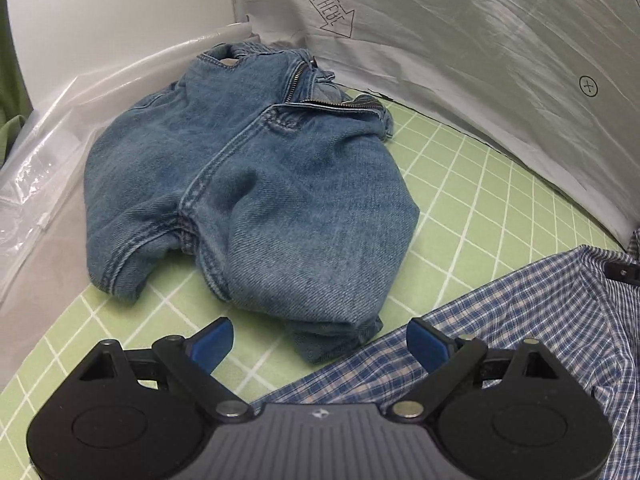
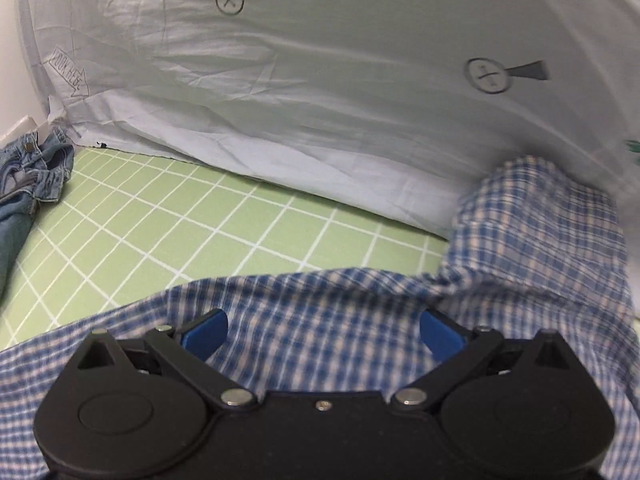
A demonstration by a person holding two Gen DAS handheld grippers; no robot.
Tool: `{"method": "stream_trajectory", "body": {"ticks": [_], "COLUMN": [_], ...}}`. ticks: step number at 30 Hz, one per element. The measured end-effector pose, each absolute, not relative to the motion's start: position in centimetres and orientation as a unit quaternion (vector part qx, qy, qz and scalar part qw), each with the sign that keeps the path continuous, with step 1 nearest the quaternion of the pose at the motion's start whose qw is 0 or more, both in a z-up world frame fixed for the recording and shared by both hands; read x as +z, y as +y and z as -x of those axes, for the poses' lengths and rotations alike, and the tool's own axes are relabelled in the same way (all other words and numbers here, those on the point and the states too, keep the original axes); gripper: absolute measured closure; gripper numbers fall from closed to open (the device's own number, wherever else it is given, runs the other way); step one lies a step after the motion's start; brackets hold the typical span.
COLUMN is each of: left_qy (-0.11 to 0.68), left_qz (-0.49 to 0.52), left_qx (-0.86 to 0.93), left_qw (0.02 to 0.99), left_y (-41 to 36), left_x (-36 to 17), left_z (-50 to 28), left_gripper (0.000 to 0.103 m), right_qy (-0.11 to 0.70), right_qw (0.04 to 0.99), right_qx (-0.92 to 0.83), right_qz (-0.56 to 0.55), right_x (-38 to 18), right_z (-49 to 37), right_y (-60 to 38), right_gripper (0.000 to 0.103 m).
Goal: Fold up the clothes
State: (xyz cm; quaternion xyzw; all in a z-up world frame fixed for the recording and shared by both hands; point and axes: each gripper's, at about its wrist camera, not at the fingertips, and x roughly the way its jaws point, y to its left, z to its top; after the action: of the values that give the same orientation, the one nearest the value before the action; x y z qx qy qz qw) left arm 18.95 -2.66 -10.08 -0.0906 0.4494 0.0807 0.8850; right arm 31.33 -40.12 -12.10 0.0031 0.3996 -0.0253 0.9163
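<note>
Jeans [image 1: 248,184], checked shirt [image 2: 320,312] on green mat [image 2: 200,232]

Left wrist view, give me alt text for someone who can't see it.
Folded blue jeans lie on a green grid mat, fly unzipped. The open left gripper hovers just before them, empty, with a blue checked shirt at lower right.

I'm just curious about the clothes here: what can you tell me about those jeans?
The jeans are mid-blue denim, bunched into a rumpled heap rather than folded flat. The zipper is open, the waistband is crumpled toward the back, and a hemmed leg end faces the camera. They lie on the green grid mat, their near edge meeting the blue checked shirt.
</note>
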Motion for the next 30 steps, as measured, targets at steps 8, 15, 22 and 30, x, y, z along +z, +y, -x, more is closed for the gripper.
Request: {"method": "stream_trajectory", "body": {"ticks": [8, 15, 22, 30], "left_qy": [0.472, 0.483, 0.509, 0.494], "left_qz": [0.099, 0.109, 0.136, 0.114], "left_qx": [0.089, 0.124, 0.188, 0.151], "left_qw": [0.871, 0.86, 0.829, 0.848], "left_y": [-1.4, 1.2, 4.3, 3.6], "left_x": [-9.8, -9.6, -11.7, -11.4], "left_z": [-15.7, -11.0, -7.0, -6.0], "left_gripper": [0.01, 0.01, 0.007, 0.027], "right_qy": [0.414, 0.459, 0.47, 0.461], "right_qw": [0.907, 0.88, 0.867, 0.862], "right_qx": [-0.066, -0.102, -0.139, -0.185], "right_qz": [-0.028, -0.062, -0.084, -0.098], "right_x": [-9.6, -10.1, -10.1, -9.0], "right_z": [-21.1, -9.9, -3.2, 2.2], "right_y": [-40.5, -39.6, -38.7, -38.4], "right_gripper": [0.0, 0.0, 0.0, 0.0]}}
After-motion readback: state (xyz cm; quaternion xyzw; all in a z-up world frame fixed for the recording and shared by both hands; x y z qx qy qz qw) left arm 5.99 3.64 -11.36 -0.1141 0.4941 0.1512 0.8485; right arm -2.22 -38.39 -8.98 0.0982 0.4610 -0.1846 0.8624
